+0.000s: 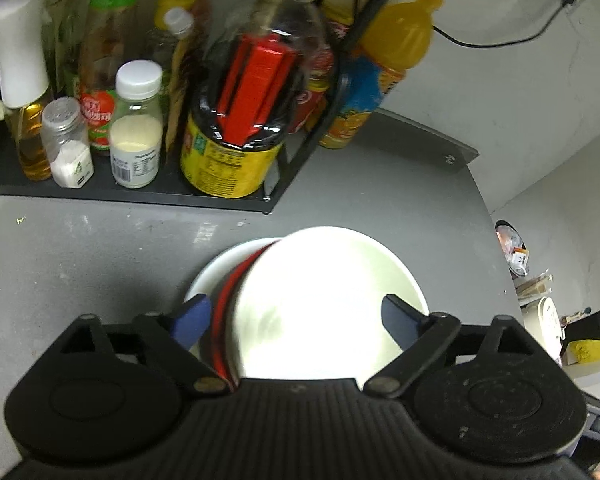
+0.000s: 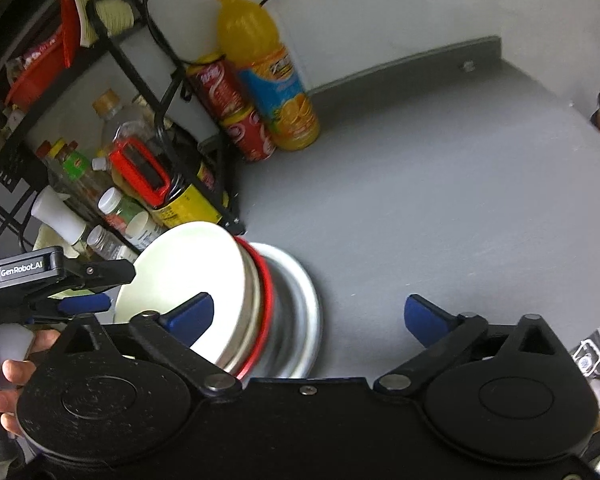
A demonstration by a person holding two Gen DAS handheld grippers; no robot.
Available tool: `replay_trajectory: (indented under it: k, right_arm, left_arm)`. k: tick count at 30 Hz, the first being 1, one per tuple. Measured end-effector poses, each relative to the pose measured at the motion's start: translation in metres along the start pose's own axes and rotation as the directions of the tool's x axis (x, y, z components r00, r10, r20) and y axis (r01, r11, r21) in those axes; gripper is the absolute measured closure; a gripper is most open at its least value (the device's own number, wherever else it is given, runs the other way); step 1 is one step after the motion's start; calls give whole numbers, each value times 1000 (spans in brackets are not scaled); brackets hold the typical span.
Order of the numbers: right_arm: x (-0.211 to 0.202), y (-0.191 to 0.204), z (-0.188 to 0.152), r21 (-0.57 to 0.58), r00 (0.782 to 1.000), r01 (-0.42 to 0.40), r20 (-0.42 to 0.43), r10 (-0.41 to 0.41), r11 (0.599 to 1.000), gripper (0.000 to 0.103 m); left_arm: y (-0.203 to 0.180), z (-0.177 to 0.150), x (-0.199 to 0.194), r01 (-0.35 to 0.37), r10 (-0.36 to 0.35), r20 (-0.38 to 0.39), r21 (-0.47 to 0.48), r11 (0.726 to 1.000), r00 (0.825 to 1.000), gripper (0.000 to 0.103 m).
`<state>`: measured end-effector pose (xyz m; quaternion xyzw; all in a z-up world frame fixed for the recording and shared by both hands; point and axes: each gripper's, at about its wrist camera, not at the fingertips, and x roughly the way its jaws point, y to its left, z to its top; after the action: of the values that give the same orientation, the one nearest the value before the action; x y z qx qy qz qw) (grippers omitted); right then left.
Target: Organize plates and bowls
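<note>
Left wrist view: left gripper [image 1: 296,316], jaws wide, straddles a white bowl [image 1: 324,304] on the grey counter [image 1: 100,248]. It looks stiff, glossy, breakable; grip the rim.

Right wrist view: right gripper [image 2: 308,312] wide open, empty. The bowl [image 2: 188,280] tilts over a red-rimmed dish [image 2: 266,296] and metal plate [image 2: 300,312]; nothing shows inside.
</note>
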<state>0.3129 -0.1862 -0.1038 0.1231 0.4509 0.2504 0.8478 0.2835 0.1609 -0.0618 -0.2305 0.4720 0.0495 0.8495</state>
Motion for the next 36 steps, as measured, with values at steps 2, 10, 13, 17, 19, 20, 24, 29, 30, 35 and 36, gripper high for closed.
replay_trajectory:
  k: [2, 10, 13, 17, 19, 20, 24, 29, 30, 35, 36]
  right_arm:
    - [-9, -8, -1, 5, 1000, 8, 16, -8, 1000, 0]
    - [-48, -33, -10, 10, 998, 37, 57, -38, 999, 0]
    - [-65, -41, -15, 18, 997, 44, 59, -45, 999, 0]
    - [-88, -45, -24, -4, 995, 58, 84, -57, 998, 0]
    - [-96, -47, -28, -8, 992, 93, 87, -92, 996, 0]
    - [-101, -48, -31, -12, 992, 92, 93, -90, 996, 0]
    - [-116, -53, -40, -25, 990, 96, 108, -93, 995, 0]
    - [-137, -58, -53, -38, 988, 96, 121, -91, 995, 0]
    - [-140, -59, -56, -44, 988, 99, 126, -93, 994, 0]
    - [-161, -62, -68, -60, 985, 101, 146, -91, 993, 0]
    - [-165, -63, -71, -60, 985, 101, 150, -91, 993, 0]
  left_arm:
    - [-7, -5, -3, -6, 6, 5, 3, 1000, 1000, 10]
    - [-36, -37, -26, -20, 20, 33, 13, 1000, 999, 1]
    - [-46, -50, -36, -27, 27, 46, -5, 1000, 999, 1]
    - [-60, -68, -53, -24, 23, 65, 15, 1000, 998, 1]
    - [-66, -76, -60, -29, 27, 77, 24, 999, 997, 1]
    - [-68, -80, -64, -29, 26, 84, 23, 999, 996, 1]
    - [-76, -98, -80, -36, 33, 101, 26, 999, 994, 1]
    - [-85, -119, -95, -56, 52, 91, 37, 998, 994, 1]
    - [-87, -124, -99, -56, 52, 94, 37, 998, 994, 1]
    - [-99, -144, -117, -66, 59, 121, 55, 996, 991, 1]
    - [-102, -148, -122, -67, 59, 128, 62, 996, 990, 1]
